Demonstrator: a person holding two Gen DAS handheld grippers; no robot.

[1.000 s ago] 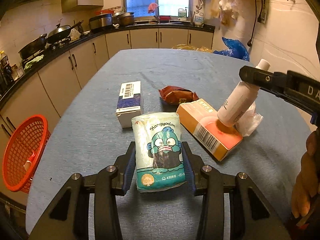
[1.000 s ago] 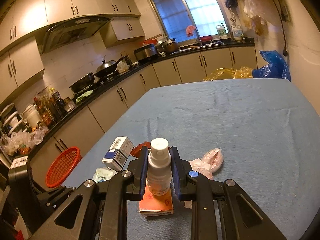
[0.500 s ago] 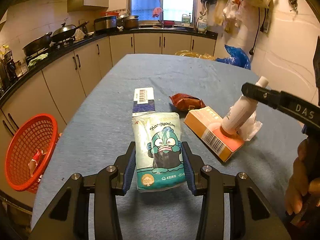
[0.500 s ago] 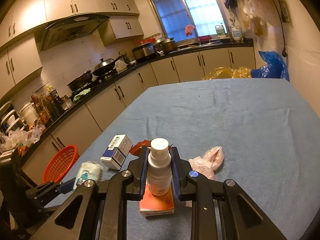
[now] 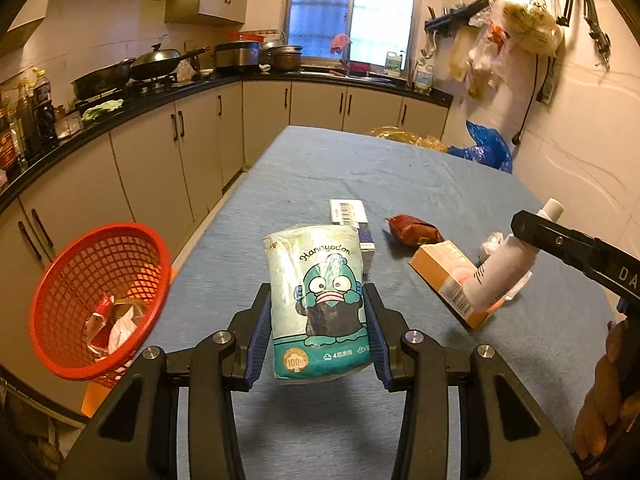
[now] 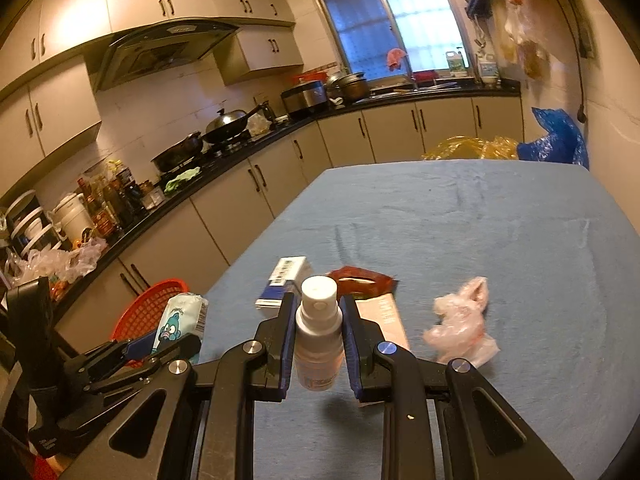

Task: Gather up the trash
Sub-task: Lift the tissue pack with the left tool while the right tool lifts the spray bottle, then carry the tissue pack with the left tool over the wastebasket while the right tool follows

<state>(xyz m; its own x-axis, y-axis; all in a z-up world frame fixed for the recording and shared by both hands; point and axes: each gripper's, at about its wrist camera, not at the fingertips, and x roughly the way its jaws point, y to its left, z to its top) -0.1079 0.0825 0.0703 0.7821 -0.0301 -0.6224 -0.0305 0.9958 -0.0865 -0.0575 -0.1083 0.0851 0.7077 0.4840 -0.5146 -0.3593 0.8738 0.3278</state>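
Two in hand: left tool (image 5: 318,334) clamps the teal tissue pack (image 5: 318,304); right tool (image 6: 318,350) clamps the white spray bottle (image 6: 319,330). Both items hang clear of the bench (image 5: 420,176), a shadow under each.
Left tool: closed on the pack's sides, held upright, near the bench's left edge.
Right tool: closed narrowly on the bottle's body, cap pointing up and away.
Basket: red mesh basket (image 5: 98,300) sits off the bench's left edge, lower than the top; a few crumpled scraps already lie inside.
Done: some trash is binned, judging by the basket's contents; two more pieces are lifted.
Left on bench: blue-and-white box (image 6: 284,284), dark red wrapper (image 6: 362,280), orange carton (image 5: 448,280), crumpled pink plastic bag (image 6: 460,320).
Progress: roughly midway by my reading; both held items have yet to reach the basket, and four pieces wait.
Next call: the pack is closer to the basket, so it likely drops first.
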